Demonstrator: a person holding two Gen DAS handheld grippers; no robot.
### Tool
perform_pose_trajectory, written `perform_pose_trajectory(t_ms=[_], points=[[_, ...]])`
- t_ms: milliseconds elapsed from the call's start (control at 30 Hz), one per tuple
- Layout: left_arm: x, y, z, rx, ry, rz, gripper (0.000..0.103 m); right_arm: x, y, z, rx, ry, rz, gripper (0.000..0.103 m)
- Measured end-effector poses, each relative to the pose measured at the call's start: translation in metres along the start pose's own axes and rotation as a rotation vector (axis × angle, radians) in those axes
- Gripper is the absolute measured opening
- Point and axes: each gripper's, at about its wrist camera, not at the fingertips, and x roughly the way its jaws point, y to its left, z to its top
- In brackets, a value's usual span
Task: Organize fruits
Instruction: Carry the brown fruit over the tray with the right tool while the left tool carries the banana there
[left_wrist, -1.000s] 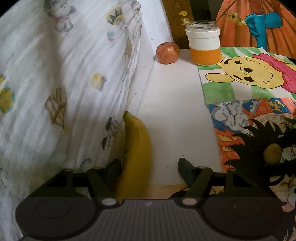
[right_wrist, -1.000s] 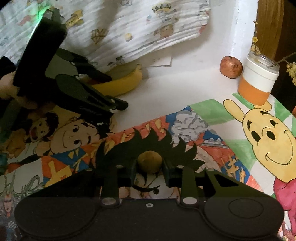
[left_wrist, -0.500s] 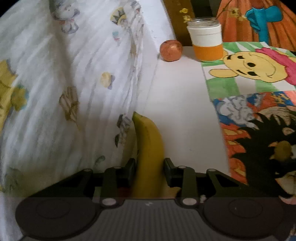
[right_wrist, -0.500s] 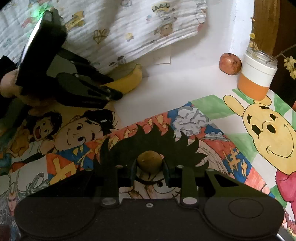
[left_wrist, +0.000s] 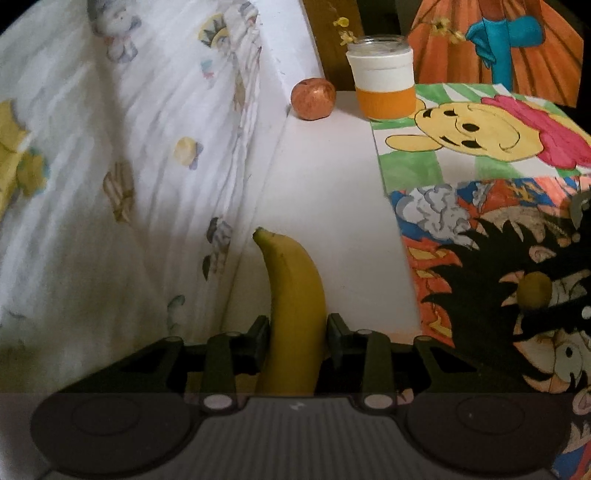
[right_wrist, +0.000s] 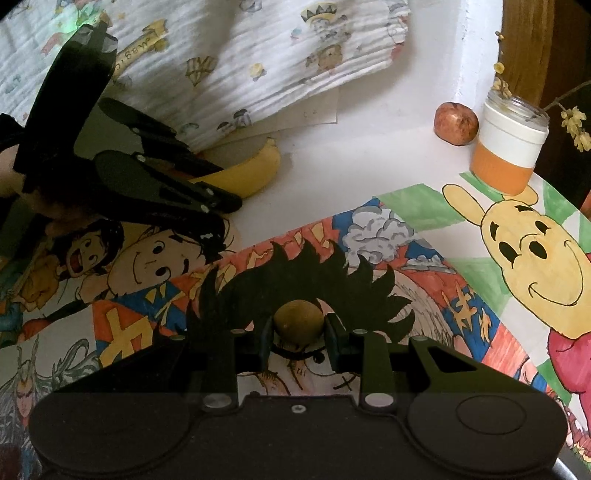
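My left gripper (left_wrist: 297, 332) is shut on a yellow banana (left_wrist: 291, 295) that points away along the white tabletop beside the printed cloth. The banana (right_wrist: 251, 173) and the left gripper (right_wrist: 207, 184) also show in the right wrist view at the left. My right gripper (right_wrist: 298, 334) is shut on a small brown round fruit (right_wrist: 298, 319) over the drawing with black spiky hair. That fruit (left_wrist: 533, 290) shows at the right of the left wrist view. A reddish apple (left_wrist: 313, 99) sits at the far corner; it also shows in the right wrist view (right_wrist: 456, 123).
A white and orange jar (left_wrist: 384, 90) stands next to the apple, also seen in the right wrist view (right_wrist: 508, 146). A white printed cloth (left_wrist: 110, 166) hangs along the left. Coloured cartoon drawings (right_wrist: 532, 251) cover the table's right and near parts.
My left gripper closed from open onto the banana and has shifted a little. My right gripper has stayed shut on the small brown fruit and moved slightly.
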Motion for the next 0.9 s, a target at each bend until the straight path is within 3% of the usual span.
perform_pose_trajectory(t_ms=[300, 633, 900], points=[[-0.003, -0.008, -0.001, 0.008, -0.014, 0.018, 0.035, -0.005, 0.004, -0.002, -0.018, -0.024, -0.032, 0.032], [-0.037, -0.03, -0.007, -0.005, -0.056, -0.097, 0.035, -0.033, 0.016, -0.016, -0.017, -0.085, -0.086, 0.032], [-0.074, -0.054, -0.003, -0.041, -0.122, -0.179, 0.035, -0.08, 0.012, -0.039, 0.045, -0.149, -0.136, 0.032]])
